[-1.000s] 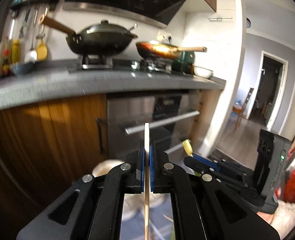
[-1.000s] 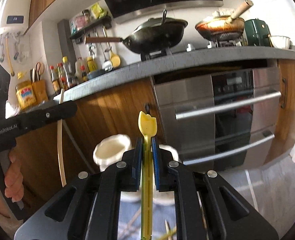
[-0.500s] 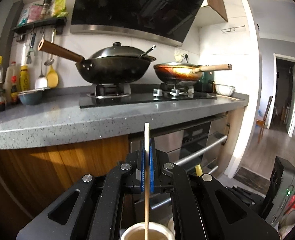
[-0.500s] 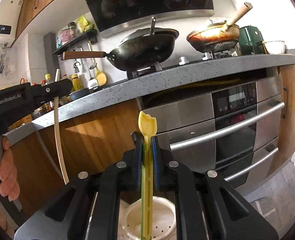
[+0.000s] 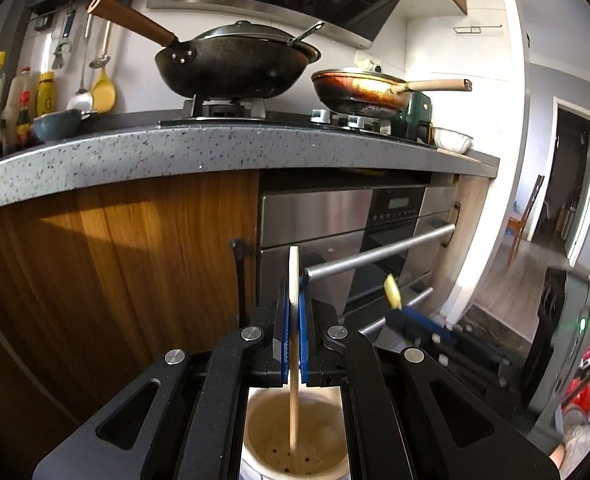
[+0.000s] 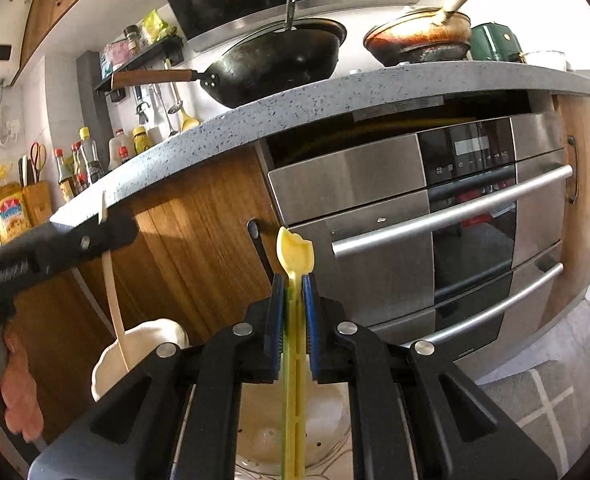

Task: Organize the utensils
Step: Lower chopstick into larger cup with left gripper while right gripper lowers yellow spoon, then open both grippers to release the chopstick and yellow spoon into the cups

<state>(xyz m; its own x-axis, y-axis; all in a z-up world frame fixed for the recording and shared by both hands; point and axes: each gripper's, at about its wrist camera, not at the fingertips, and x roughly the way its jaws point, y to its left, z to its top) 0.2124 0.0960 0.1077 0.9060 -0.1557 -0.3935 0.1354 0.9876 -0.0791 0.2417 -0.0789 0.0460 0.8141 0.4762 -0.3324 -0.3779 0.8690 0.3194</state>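
My left gripper (image 5: 293,312) is shut on a thin wooden utensil (image 5: 293,360) held upright; its lower end reaches into a cream holder cup (image 5: 295,440) directly below. My right gripper (image 6: 293,320) is shut on a yellow plastic utensil (image 6: 295,380), also upright, over a second cream holder (image 6: 327,412) with drain holes. In the right wrist view the left gripper (image 6: 55,248) shows at the left with the wooden utensil (image 6: 113,300) dipping into the first holder (image 6: 143,344). In the left wrist view the yellow utensil's tip (image 5: 392,291) shows at the right.
A speckled grey counter (image 5: 215,148) with a black wok (image 5: 235,64) and a frying pan (image 5: 359,92) stands ahead. Below are wooden cabinet doors (image 5: 115,260) and a steel oven (image 6: 435,220) with bar handles. Bottles (image 6: 75,164) line the counter's left end.
Both grippers have dropped lower toward the holders. The wooden utensil now reaches deeper into the cream cup, and the yellow utensil hangs over the second holder.
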